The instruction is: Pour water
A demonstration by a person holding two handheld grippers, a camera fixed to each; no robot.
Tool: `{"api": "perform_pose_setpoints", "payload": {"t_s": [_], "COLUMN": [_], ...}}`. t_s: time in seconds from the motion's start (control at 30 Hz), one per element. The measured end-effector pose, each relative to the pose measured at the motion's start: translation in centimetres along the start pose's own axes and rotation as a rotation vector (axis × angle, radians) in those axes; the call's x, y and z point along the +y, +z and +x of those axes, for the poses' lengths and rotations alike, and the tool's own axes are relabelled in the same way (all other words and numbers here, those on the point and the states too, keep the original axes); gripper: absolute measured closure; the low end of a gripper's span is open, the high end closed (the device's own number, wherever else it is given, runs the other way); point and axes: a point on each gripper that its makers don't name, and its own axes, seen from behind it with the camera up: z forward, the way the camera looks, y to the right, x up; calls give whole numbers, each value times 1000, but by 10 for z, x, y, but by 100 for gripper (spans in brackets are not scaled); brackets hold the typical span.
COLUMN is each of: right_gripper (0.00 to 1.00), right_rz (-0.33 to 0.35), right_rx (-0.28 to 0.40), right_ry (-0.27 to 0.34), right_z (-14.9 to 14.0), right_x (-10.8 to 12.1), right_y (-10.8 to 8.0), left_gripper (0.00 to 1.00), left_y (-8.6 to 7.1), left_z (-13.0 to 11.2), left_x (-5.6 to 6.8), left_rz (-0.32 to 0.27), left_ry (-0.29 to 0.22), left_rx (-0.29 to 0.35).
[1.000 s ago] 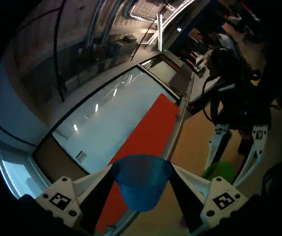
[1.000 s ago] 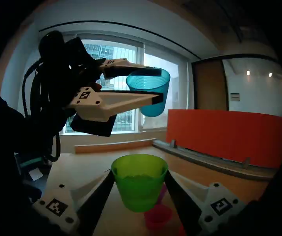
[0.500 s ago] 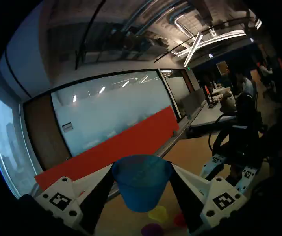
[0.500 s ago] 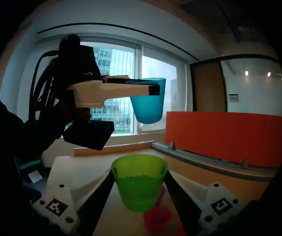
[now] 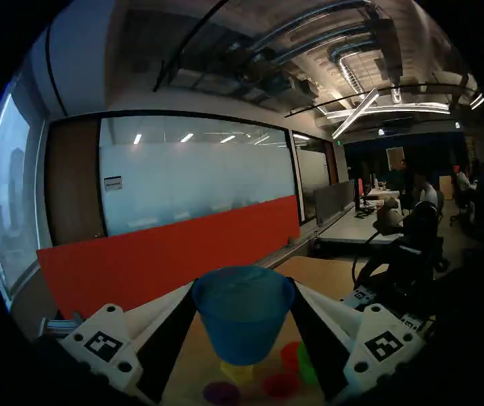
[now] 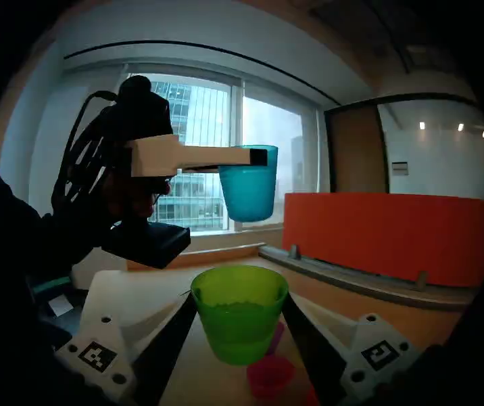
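Blue cup [image 5: 243, 325] sits upright, clamped in the left tool [image 5: 243, 298].

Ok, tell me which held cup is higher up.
The blue cup, held by the left gripper; the green cup sits lower, in the right gripper.

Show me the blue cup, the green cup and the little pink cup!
Blue cup [image 5: 243, 328]: left gripper view, on its front wall.
Green cup [image 6: 240, 325]: right gripper view, on its front wall.
Pink cup [image 6: 270, 383]: right gripper view, on its front wall.
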Motion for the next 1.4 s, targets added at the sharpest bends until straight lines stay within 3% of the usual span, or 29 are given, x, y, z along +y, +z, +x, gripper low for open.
{"api": "perform_pose_setpoints", "payload": {"t_s": [0.3,0.57,1.17,1.4], "right_gripper": [10,10,10,10], "right_rz": [-31,-85,-199,-225], "right_rx": [-7,-21,-44,-48], "right_ry": [0,-7,-7,-3], "right_z": [1,3,6,7], "right_x": [8,28,68,79], "right_y": [-11,-32,-87,-99], "left_gripper": [11,10,11,10], "left_y": [-6,-13,-26,-28], "left_z": [-21,-43,-81,-90], "left_x": [-6,-12,-9,-6], "left_rz": [19,30,51,44], "left_ry": [-21,-51,-80,-78], "left_rx": [-16,-30,-45,-51]}}
